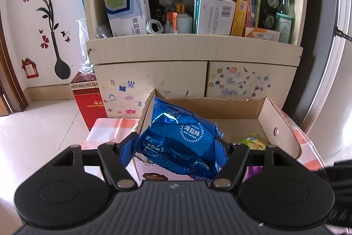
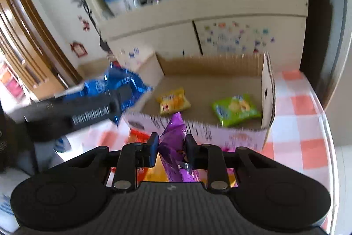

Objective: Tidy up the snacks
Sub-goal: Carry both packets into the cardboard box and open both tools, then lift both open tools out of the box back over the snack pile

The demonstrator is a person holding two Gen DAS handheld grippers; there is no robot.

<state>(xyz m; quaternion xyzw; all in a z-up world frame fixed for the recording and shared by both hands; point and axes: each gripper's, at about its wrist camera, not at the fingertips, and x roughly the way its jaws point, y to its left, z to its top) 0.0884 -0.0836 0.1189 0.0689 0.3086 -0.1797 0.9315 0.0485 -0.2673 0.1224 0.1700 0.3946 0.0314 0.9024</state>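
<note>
I am holding the blue snack bag [image 1: 179, 140] in my left gripper [image 1: 178, 147], whose jaws are standing partly apart and pinching the crumpled foil from both sides. The bag is hanging just ahead of this gripper, over the near left corner of the cardboard box [image 1: 279, 131]. It looks light and puffy, with slick, crinkly foil, so I judge that a pinch across the middle could slide or crush what is inside; the flat sealed edge would be the surer place to hold.

My right gripper [image 2: 171, 151] is nearly closed on the purple snack bag [image 2: 173, 147], the pads pressing its narrow upper part, right in front of the box's near wall. This packet seems just as soft and slippery, and it is folding where I am squeezing it.

Ahead of the right gripper, inside the box, the yellow packet [image 2: 173, 100] and the green packet [image 2: 236, 109] are lying flat, apart from each other. The box is sitting on the checked bench [image 2: 297, 124].
</note>
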